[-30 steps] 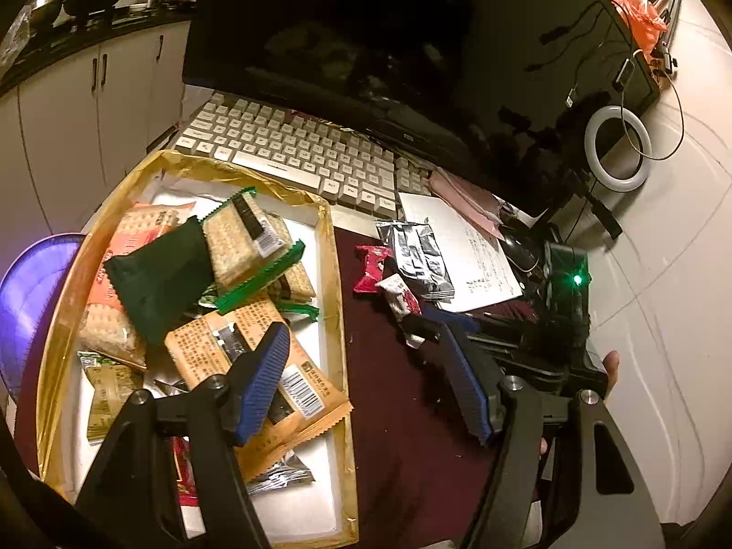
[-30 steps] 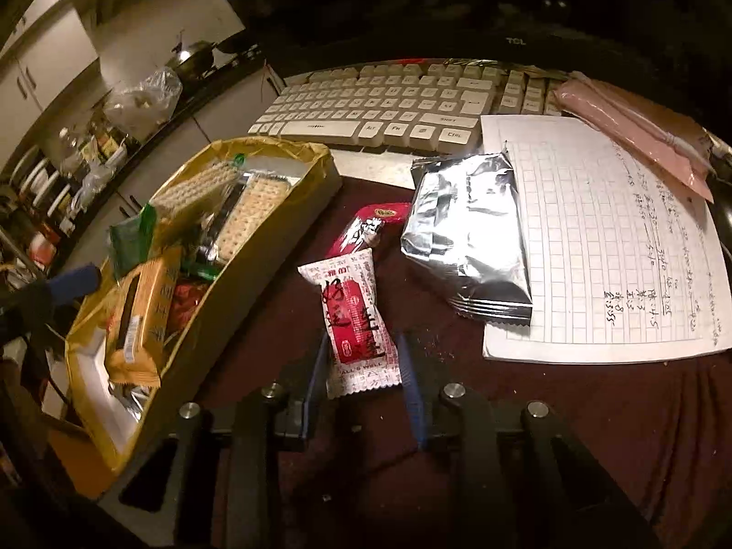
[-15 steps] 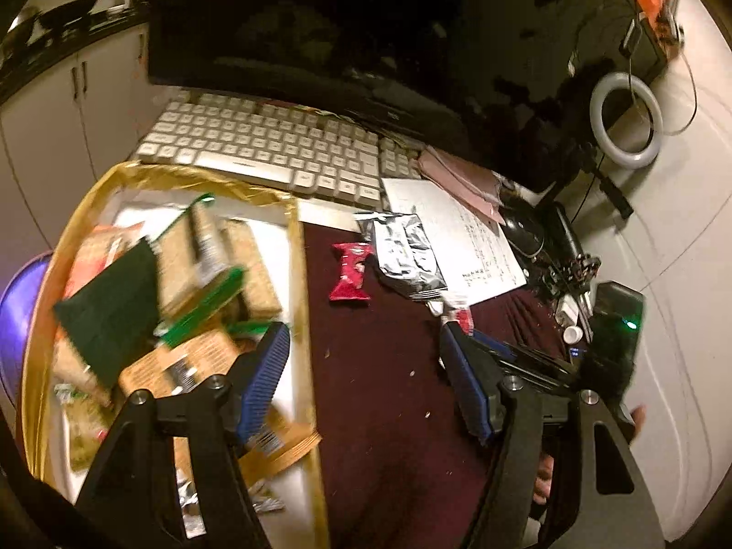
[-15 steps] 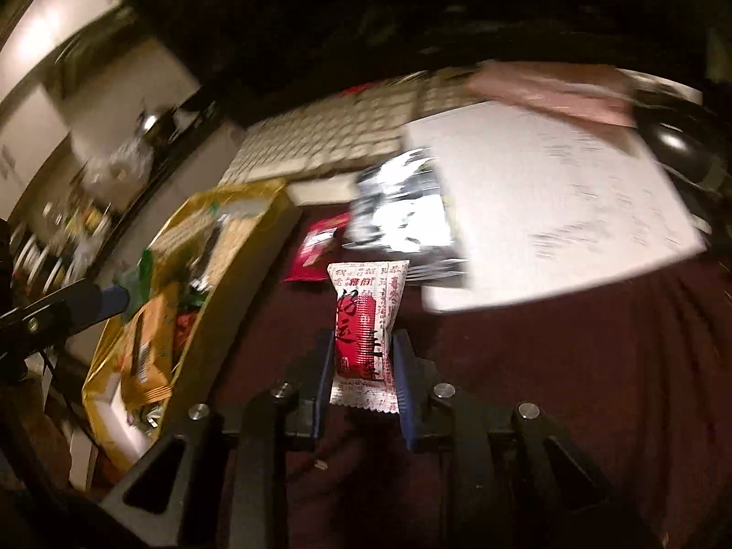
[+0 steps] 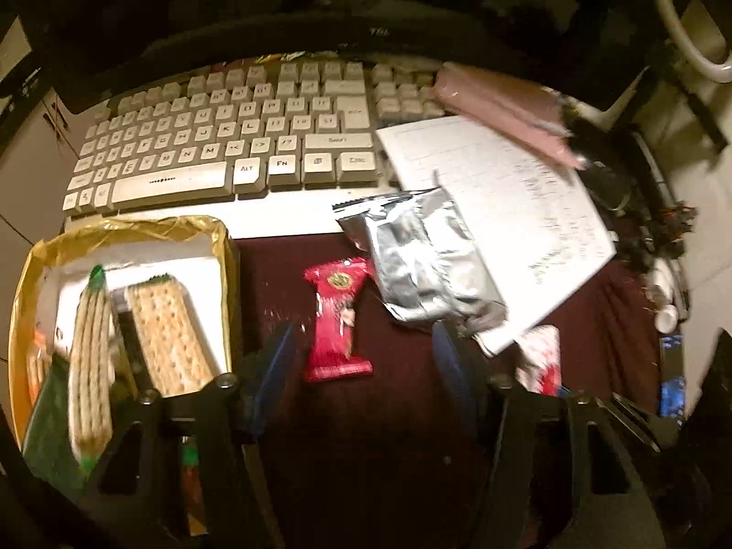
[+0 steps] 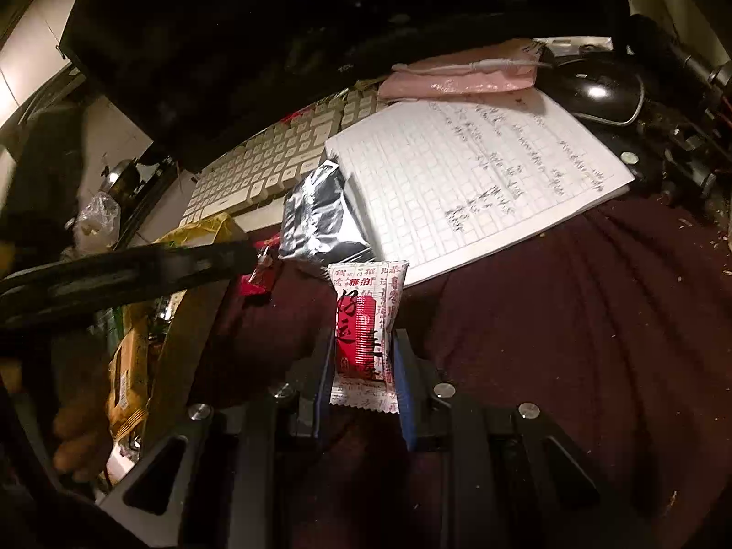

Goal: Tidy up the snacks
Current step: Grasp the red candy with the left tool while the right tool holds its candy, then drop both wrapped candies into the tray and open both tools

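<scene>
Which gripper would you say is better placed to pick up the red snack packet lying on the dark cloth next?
Left. The left gripper hangs over the red packet, which lies between its jaws; they have just been closing. The right gripper is shut on the white-and-red packet.

Right gripper (image 6: 361,361): jaws clamped on the red-and-white snack packet (image 6: 363,334), blue pads flat against both long edges, packet standing up between the fingers, pointing forward and down over the cloth.

Left gripper (image 5: 361,357): jaws have just been closing, not shut yet. It straddles the red snack bar (image 5: 338,320), pads clear of it on both sides, pitched steeply down. In the right wrist view its dark fingers cross at left, with the person's fingers (image 6: 75,439) visible low at left.
</scene>
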